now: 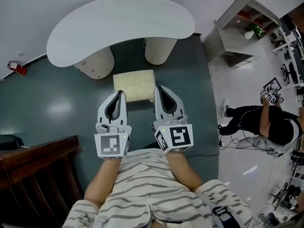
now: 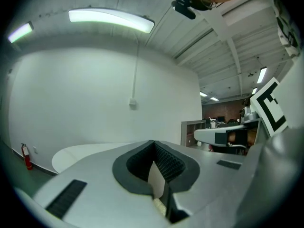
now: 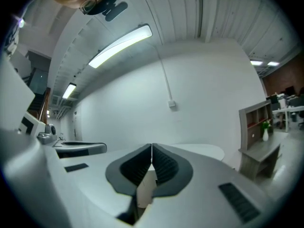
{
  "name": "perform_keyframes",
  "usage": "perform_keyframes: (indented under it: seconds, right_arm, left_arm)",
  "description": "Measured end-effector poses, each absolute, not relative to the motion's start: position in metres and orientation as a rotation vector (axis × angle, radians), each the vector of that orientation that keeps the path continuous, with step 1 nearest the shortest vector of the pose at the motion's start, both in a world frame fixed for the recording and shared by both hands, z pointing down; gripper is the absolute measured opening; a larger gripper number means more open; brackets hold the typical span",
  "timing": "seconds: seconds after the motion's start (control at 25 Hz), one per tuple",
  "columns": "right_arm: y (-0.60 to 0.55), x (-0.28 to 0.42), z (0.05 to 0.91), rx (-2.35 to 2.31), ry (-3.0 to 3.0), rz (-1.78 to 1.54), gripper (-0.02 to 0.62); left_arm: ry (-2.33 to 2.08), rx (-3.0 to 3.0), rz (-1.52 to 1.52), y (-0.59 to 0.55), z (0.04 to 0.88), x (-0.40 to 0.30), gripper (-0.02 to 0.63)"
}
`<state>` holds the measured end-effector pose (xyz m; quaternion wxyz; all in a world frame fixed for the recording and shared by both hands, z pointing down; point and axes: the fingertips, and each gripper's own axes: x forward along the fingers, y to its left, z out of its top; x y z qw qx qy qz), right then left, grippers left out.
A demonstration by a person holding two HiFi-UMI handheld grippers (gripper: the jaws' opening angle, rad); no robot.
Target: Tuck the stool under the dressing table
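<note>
Left hand-held gripper (image 1: 121,94) and right hand-held gripper (image 1: 157,87) both fully closed, nothing between the jaws. They sit side by side, tips over the near edge of the stool (image 1: 134,82); can't tell if they touch it. Stool stands on the floor (image 1: 57,108) just in front of the dressing table (image 1: 118,27), between its two round legs, not tucked under yet

Shelf unit (image 1: 240,41) right — fire extinguisher (image 1: 16,68) left.
</note>
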<state>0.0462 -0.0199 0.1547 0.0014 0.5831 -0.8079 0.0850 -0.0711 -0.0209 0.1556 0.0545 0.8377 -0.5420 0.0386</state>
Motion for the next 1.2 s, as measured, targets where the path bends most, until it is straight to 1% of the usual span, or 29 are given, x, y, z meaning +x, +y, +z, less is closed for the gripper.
perform_keyframes:
  seconds: [0.48,0.88,1.2]
  right_arm:
    - [-0.030,0.017,0.225,1.725,-2.439,0.412,0.014]
    - [-0.049,0.009,0.311,1.658,-2.356,0.500,0.014]
    - [-0.055,0.011,0.369,1.648,-2.299,0.565,0.014]
  left_arm:
    - [-1.581,2.475,0.187,-0.027,0.217,-0.083,0.006]
    - [-1.583,2.372,0.305,-0.044,0.305,-0.096,0.006]
    - [-1.562,2.324,0.353,-0.050,0.367,-0.092,0.006]
